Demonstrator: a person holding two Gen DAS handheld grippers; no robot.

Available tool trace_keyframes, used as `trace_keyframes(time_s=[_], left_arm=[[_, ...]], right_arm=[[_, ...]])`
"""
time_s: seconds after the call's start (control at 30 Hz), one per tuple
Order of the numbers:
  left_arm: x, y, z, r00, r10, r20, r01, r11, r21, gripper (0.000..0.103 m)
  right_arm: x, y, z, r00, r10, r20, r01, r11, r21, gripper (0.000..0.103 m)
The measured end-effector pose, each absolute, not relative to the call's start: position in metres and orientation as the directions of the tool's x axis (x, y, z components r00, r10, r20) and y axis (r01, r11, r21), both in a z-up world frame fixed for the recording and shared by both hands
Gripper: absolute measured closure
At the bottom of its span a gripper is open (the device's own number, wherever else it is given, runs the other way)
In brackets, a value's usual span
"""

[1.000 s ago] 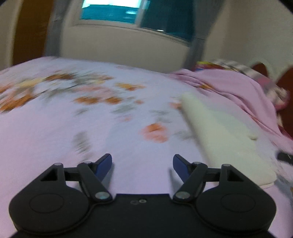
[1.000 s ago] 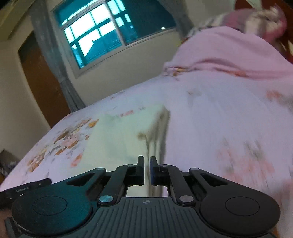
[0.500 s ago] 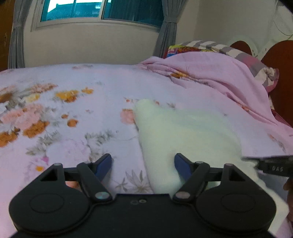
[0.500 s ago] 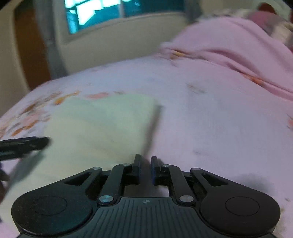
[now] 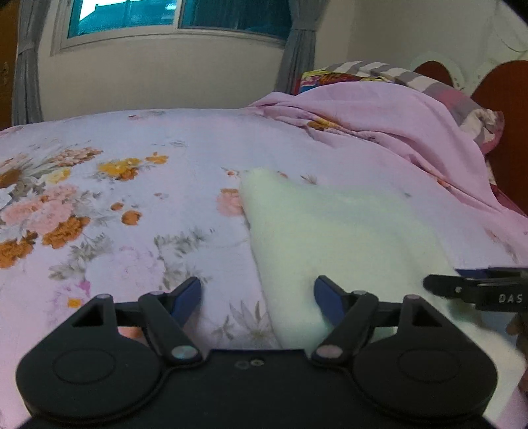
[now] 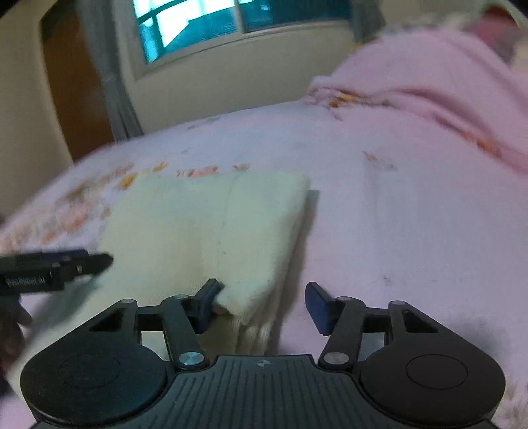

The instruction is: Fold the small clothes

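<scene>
A pale cream garment point(image 5: 336, 237) lies folded flat on the pink floral bedsheet point(image 5: 109, 211). My left gripper point(image 5: 257, 297) is open, low over the sheet, with its right finger above the garment's near left edge. In the right wrist view the same garment point(image 6: 211, 231) lies ahead. My right gripper point(image 6: 264, 302) is open, and the garment's near right corner sits between its fingers, touching the left one. Each gripper's tip shows at the edge of the other's view.
A bunched pink blanket point(image 5: 389, 132) and striped pillows point(image 5: 412, 76) lie at the right by the red headboard point(image 5: 501, 105). A wall with a window point(image 5: 171, 16) and grey curtains stands beyond the bed. A brown door point(image 6: 76, 85) is at the left.
My right gripper was shut on the garment and has opened, leaving the corner lying on the bed. My left gripper swung right to the garment's left edge and stayed open.
</scene>
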State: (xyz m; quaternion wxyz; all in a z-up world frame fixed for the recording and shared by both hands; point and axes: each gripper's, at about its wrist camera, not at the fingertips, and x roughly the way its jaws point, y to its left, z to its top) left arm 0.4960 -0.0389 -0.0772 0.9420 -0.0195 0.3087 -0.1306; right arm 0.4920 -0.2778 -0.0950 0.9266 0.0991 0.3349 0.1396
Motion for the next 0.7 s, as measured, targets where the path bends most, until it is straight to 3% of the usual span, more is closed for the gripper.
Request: trace_keyframes(time_s=[0.07,0.17,0.27,0.33,0.37,0.47,0.7], left_arm=[[0.493,-0.039,-0.064,0.824,-0.246,-0.510,0.240,0.968,-0.079,0.028],[0.510,-0.039,-0.059,0.837,-0.233,-0.495,0.224,0.971,-0.079,0.028],[0.537,-0.046,-0.070,0.819,-0.215,-0.532,0.201,0.976,-0.086,0.026],[0.558,-0.053,-0.086,0.765,-0.244,-0.596,0.231,0.968,-0.100,0.025],[0.560,-0.052,-0.088,0.759,-0.252,-0.601,0.232,0.966,-0.111,0.024],[0.560,-0.048,-0.080,0.742,-0.253,-0.620,0.217,0.967,-0.134,0.024],[0.490,-0.033,-0.061,0.775,-0.257,-0.578,0.261,0.962,-0.078,0.026]], right_arm=[[0.485,-0.279,-0.077,0.792,0.294,-0.535,-0.185,0.951,0.250,0.049],[0.494,-0.283,-0.061,0.828,0.321,-0.460,-0.196,0.934,0.299,0.049],[0.519,-0.273,-0.065,0.814,0.319,-0.485,-0.199,0.938,0.283,0.049],[0.549,-0.269,-0.090,0.744,0.254,-0.618,-0.149,0.965,0.216,0.048],[0.555,-0.272,-0.101,0.731,0.266,-0.629,-0.135,0.959,0.248,0.045],[0.553,-0.282,-0.101,0.737,0.289,-0.610,-0.123,0.946,0.300,0.044],[0.480,-0.292,-0.065,0.791,0.330,-0.515,-0.186,0.932,0.311,0.045]])
